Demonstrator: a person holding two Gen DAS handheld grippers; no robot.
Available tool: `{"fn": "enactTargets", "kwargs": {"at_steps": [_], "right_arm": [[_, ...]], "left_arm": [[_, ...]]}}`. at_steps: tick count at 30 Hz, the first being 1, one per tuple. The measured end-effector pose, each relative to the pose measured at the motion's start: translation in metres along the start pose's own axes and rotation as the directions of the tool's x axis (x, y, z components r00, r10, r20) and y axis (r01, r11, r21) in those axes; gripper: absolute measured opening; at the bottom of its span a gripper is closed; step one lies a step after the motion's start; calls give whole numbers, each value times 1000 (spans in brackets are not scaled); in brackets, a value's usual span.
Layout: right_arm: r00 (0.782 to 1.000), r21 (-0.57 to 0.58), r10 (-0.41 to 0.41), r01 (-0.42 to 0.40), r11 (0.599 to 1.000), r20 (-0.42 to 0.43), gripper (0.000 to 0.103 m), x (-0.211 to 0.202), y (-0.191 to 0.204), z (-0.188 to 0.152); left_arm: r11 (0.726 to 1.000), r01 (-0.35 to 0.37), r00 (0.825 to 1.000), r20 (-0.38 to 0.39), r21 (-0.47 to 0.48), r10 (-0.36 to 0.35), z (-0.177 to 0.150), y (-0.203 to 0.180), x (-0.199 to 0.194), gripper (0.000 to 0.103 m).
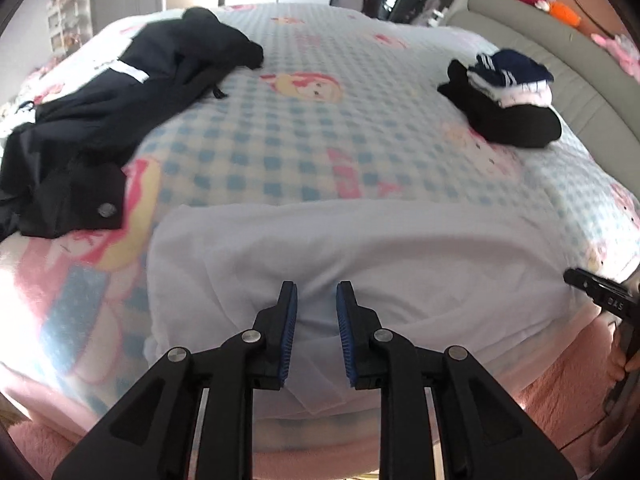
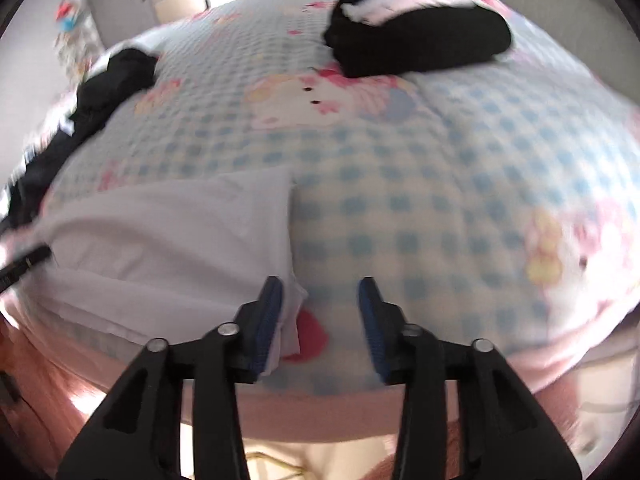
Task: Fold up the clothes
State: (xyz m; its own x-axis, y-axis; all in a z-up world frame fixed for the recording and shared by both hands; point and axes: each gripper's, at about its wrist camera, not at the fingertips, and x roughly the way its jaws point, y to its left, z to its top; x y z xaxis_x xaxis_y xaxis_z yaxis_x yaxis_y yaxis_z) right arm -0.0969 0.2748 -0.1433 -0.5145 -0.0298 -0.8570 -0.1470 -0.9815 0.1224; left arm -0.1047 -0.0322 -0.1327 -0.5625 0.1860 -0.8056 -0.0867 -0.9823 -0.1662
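A white garment [image 1: 360, 248] lies folded flat near the front edge of the bed. My left gripper [image 1: 316, 288] hovers over its near middle, open, its blue pads apart with only flat cloth showing between them. In the right wrist view the garment [image 2: 172, 232] reaches as far as its right edge. My right gripper [image 2: 320, 282] stands open there, and the cloth's corner lies against the inner side of its left finger [image 2: 272, 308] without being pinched. The right gripper's tip [image 1: 592, 284] shows at the garment's right end, and the left gripper's tip [image 2: 24, 264] shows at the left.
The bed has a blue-checked cartoon cover [image 1: 320, 128]. A heap of dark unfolded clothes [image 1: 120, 80] lies at the back left. A stack of folded clothes [image 1: 504, 92] sits at the back right by the grey headboard [image 1: 560, 40]. A pink blanket [image 1: 560, 380] hangs over the front edge.
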Motion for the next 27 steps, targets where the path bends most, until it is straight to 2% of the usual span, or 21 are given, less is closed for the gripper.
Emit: {"fn": "enactTargets", "kwargs": {"at_steps": [2,4,6,8,10,11,14,16,18,20,23,27], "right_arm": [[999,23,38,-38,999,26,41,-7,0,-2],[997,-21,60,-59,998,52,41,-11,11,-5],[997,-71,63,-60,996,40,41,-7,22,-9],[1000,-68,22,-20,997,16,41,4,23,-11],[1000,-53,-10,10,999,7,41,11,19,-12],[1000,-35,-11,12,999,11,41,11,16,-12],[997,-20,-19,21,1000,73,41,-7,16,-11],[992,-17,-18,21,1000,126,41,-23,20,-11],[986,-18,36,-34,999,161,41,-38,29,-12],[982,-52,112,-105,993,153,41,-43,44,-14],[972,-156,213,-197,968,97,41,-41,82,-23],[969,-271,247,-236,933,4,41,-20,124,-39]], "left_arm": [[1000,15,1000,16,-13,-15,-2,-2,-5,29],[997,58,998,30,-48,-56,-9,-1,-9,30],[994,72,997,24,-77,-70,-13,1,-6,31],[997,30,1000,1,-75,-30,-17,4,-3,31],[997,-61,998,-16,-50,61,-20,9,-5,31],[996,-77,997,-15,-53,76,-20,13,-8,31],[996,-23,1000,-2,-91,23,-22,25,-18,31],[997,-3,1000,0,-80,3,-24,21,-21,31],[998,33,999,7,-52,-33,-28,9,-23,31],[998,67,998,11,-5,-67,-32,-10,-24,31],[996,58,998,-10,61,-58,-34,-33,-17,31],[989,48,999,-6,140,-47,-38,-56,-15,31]]}}
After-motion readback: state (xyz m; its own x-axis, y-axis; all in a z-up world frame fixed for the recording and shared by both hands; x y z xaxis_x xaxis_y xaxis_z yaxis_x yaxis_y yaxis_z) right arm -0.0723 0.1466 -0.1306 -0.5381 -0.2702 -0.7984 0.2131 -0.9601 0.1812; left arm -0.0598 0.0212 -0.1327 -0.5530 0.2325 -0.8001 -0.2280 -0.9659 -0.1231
